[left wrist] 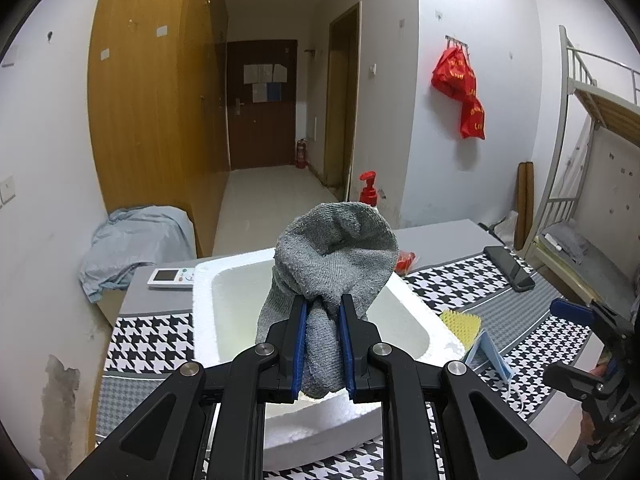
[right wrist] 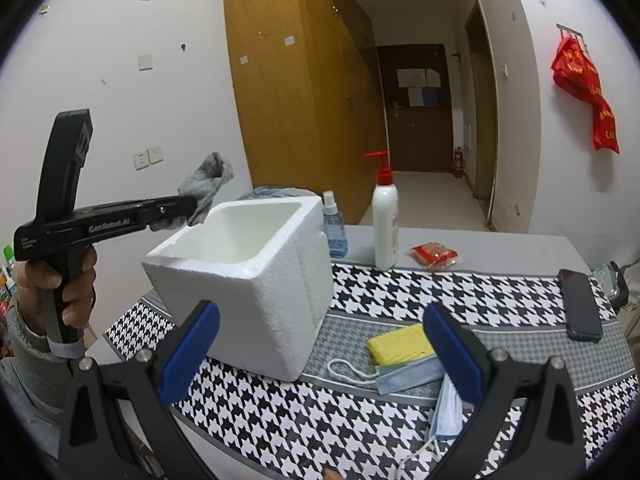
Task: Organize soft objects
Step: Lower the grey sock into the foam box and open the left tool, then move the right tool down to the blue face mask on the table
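Observation:
My left gripper [left wrist: 323, 308] is shut on a grey sock [left wrist: 334, 248] and holds it above the open white foam box [left wrist: 204, 300]. In the right wrist view the left gripper [right wrist: 192, 206] holds the sock [right wrist: 206, 180] over the left rim of the box [right wrist: 256, 280]. My right gripper [right wrist: 320, 352] is open and empty, low over the table in front of the box. A yellow sponge [right wrist: 400, 346] and two blue face masks [right wrist: 412, 374] lie on the houndstooth cloth between its fingers.
A white pump bottle [right wrist: 385, 224], a blue spray bottle [right wrist: 334, 226] and a red packet [right wrist: 434, 256] stand behind the box. A black phone [right wrist: 580, 304] lies at the right. A remote [left wrist: 172, 278] lies left of the box.

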Tool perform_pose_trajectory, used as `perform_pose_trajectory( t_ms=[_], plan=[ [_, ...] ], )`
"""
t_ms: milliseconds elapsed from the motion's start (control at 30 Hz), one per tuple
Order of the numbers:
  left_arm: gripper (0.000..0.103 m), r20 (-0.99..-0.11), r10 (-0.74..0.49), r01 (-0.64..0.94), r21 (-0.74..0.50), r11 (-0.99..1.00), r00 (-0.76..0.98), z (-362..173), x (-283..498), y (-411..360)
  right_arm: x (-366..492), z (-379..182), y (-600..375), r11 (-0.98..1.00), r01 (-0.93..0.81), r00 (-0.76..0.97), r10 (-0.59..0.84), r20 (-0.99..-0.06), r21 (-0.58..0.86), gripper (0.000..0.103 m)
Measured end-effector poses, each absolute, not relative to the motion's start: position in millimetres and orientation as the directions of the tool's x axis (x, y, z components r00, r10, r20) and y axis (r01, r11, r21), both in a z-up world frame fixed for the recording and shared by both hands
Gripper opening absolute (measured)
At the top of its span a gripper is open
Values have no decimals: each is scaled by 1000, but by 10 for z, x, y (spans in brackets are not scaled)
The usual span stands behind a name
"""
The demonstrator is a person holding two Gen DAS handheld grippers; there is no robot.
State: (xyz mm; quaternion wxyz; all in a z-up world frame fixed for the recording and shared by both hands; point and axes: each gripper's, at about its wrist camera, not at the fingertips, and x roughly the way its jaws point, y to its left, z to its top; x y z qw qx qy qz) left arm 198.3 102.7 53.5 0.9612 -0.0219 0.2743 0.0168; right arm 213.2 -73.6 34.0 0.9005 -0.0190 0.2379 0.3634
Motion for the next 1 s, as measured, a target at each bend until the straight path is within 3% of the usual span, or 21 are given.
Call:
perform_pose_trajectory(
  t_ms=[333, 400, 467, 533, 600, 667, 1000],
  plan=[
    [20, -561, 38, -64, -27, 998, 827, 471, 2120, 994, 2196, 280, -838, 740, -651, 619, 646, -446, 168, 102],
    [31, -557, 32, -60, -31, 998, 830, 471, 2117, 983, 2199, 278, -840, 739, -652, 618, 648, -446, 170, 102],
    [68, -544, 45, -72, -28, 997, 838, 476, 2097, 984, 2202, 273, -844, 739, -651, 618, 648, -446, 172, 102],
    [80, -515, 62, -89, -28, 996, 855, 498, 2049, 991, 2201, 271, -856, 740, -651, 618, 647, -446, 171, 102],
    [83, -494, 60, -93, -43, 995, 868, 531, 2003, 1005, 2200, 270, -877, 740, -650, 620, 647, -445, 171, 102],
    [97, -478, 52, -90, -58, 994, 877, 551, 1968, 1014, 2200, 270, -897, 741, -649, 620, 647, -444, 172, 102],
    [100, -424, 8, -48, -82, 995, 906, 685, 1673, 857, 2161, 318, -999, 747, -643, 635, 644, -427, 169, 102]
  ],
)
